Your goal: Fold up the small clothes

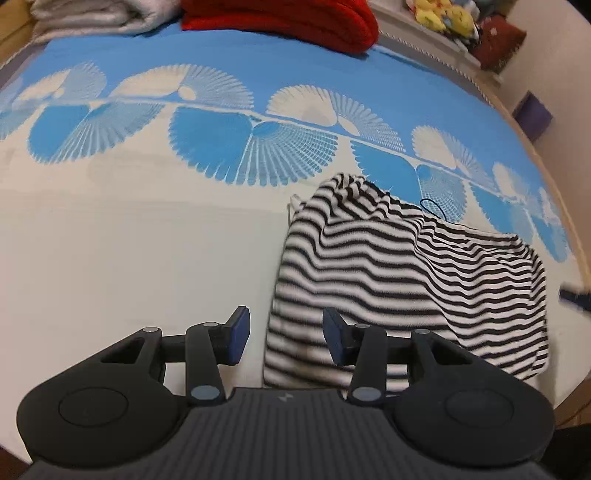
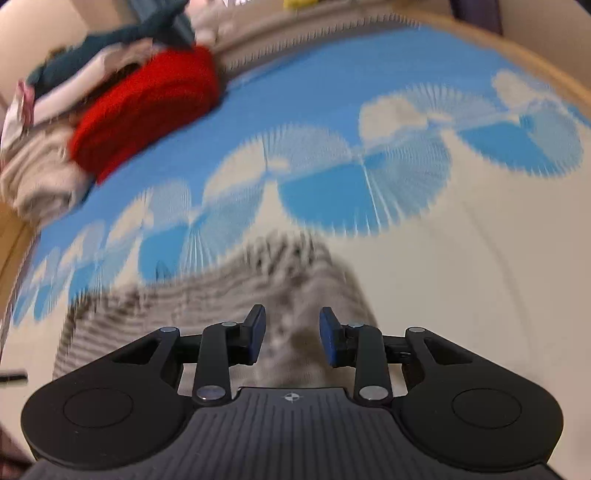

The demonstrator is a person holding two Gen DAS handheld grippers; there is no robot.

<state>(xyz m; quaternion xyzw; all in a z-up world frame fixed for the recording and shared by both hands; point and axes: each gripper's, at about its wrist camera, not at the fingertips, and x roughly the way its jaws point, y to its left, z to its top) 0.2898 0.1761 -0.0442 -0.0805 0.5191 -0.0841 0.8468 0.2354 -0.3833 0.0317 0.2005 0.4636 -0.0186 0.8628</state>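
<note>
Your left tool (image 1: 286,338) stands with its jaws apart and nothing between the pads, hanging above the near left edge of the striped garment (image 1: 406,280); the cloth you see through the gap lies below it on the bed, not in its grip. Your right tool (image 2: 291,336) is likewise parted and empty, poised over the same black-and-white garment (image 2: 221,295), though that view is smeared and the cloth's outline there is hard to read. The garment rests on the pale part of the bedspread (image 1: 129,240), just short of the blue fan pattern, doubled over itself with a rumpled upper layer and a thin dark cord (image 1: 434,208) poking out at its far edge. It looks like a fold has been laid and let go, which would explain both tools being free above it. The red folded item (image 1: 280,22) and the pale blanket (image 1: 96,14) sit well apart at the far side, probably kept there to leave you working room. I judge another fold or a smoothing pass remains.
</note>
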